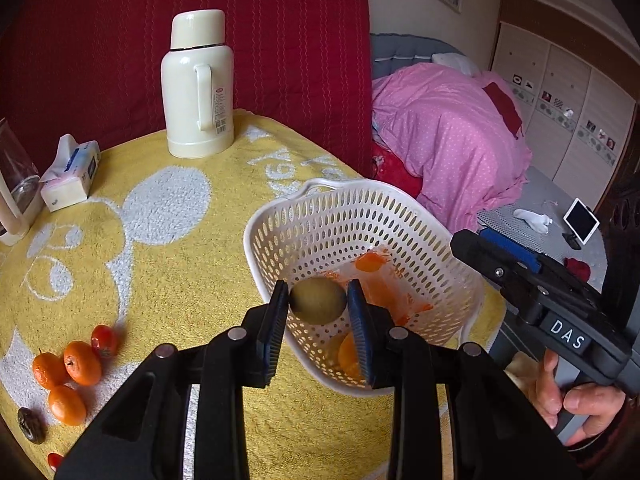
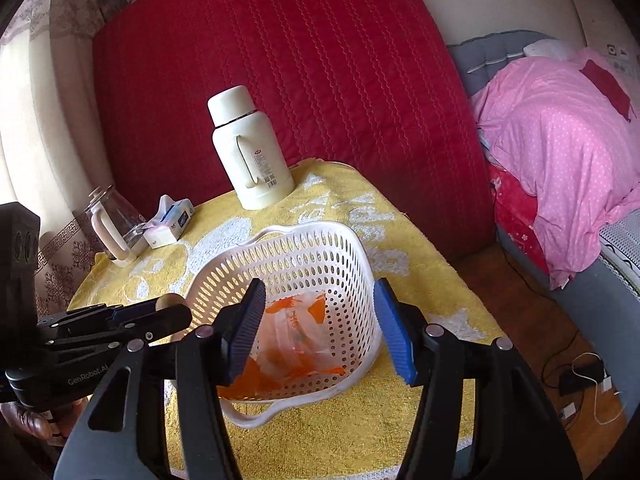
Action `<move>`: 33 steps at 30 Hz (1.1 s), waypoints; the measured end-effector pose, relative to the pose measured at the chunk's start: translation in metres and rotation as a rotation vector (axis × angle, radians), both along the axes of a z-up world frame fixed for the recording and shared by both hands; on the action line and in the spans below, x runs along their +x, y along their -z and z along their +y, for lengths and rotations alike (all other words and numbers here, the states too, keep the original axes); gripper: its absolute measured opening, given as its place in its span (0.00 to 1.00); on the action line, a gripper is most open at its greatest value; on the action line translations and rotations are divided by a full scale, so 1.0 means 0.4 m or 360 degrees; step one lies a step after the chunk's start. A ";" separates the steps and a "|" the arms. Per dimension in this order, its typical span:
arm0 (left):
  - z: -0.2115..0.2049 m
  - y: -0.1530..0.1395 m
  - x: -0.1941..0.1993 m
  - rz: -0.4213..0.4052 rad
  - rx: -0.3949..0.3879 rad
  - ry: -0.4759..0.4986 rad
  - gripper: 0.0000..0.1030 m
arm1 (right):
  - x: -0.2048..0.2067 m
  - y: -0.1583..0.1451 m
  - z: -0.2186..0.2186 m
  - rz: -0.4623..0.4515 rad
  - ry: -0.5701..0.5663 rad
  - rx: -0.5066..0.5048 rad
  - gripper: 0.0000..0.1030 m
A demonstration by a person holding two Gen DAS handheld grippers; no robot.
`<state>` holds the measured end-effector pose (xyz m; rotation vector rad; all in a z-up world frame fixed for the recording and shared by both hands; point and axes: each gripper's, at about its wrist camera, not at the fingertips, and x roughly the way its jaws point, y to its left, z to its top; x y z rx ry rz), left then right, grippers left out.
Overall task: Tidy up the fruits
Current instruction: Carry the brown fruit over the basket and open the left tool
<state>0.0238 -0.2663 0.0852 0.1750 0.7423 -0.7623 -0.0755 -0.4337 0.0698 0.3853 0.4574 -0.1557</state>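
My left gripper (image 1: 318,306) is shut on a round yellow-green fruit (image 1: 318,305) and holds it over the near rim of the white perforated basket (image 1: 320,216). The basket holds a clear and orange plastic bag (image 1: 380,292) and an orange fruit (image 1: 349,356). Several small oranges (image 1: 68,372), a red fruit (image 1: 104,340) and a dark date (image 1: 30,424) lie on the yellow towel at the left. My right gripper (image 2: 320,324) is open and empty above the basket (image 2: 360,264), whose bag (image 2: 296,332) shows inside. The left gripper (image 2: 160,312) reaches in from the left.
A cream thermos (image 1: 198,84) stands at the back of the table. A tissue pack (image 1: 70,174) and a glass kettle (image 1: 16,184) are at the far left. A red upright mattress (image 1: 200,8) is behind. A bed with a pink quilt (image 1: 448,132) is at the right.
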 end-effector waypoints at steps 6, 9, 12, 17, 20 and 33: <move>0.022 0.000 0.003 -0.0032 -0.0033 -0.0086 0.68 | 0.000 -0.001 -0.006 -0.0010 0.0015 0.0012 0.64; 0.039 -0.006 0.006 -0.0065 -0.0040 -0.0130 0.77 | 0.003 0.001 -0.001 -0.0005 0.0009 0.0010 0.64; 0.057 -0.013 0.008 -0.0120 -0.0046 -0.0191 0.94 | 0.003 0.000 0.006 -0.0008 -0.0004 0.0005 0.64; 0.071 -0.016 0.019 -0.0143 0.0000 -0.0241 0.95 | -0.001 -0.008 0.018 -0.0031 -0.0026 -0.0002 0.71; 0.081 -0.012 0.023 -0.0128 0.0017 -0.0285 0.95 | -0.001 -0.013 0.033 -0.0040 -0.0042 -0.0025 0.72; 0.197 -0.012 0.041 0.0044 -0.0202 -0.0354 0.95 | 0.002 -0.040 0.125 -0.0089 -0.0139 -0.0089 0.75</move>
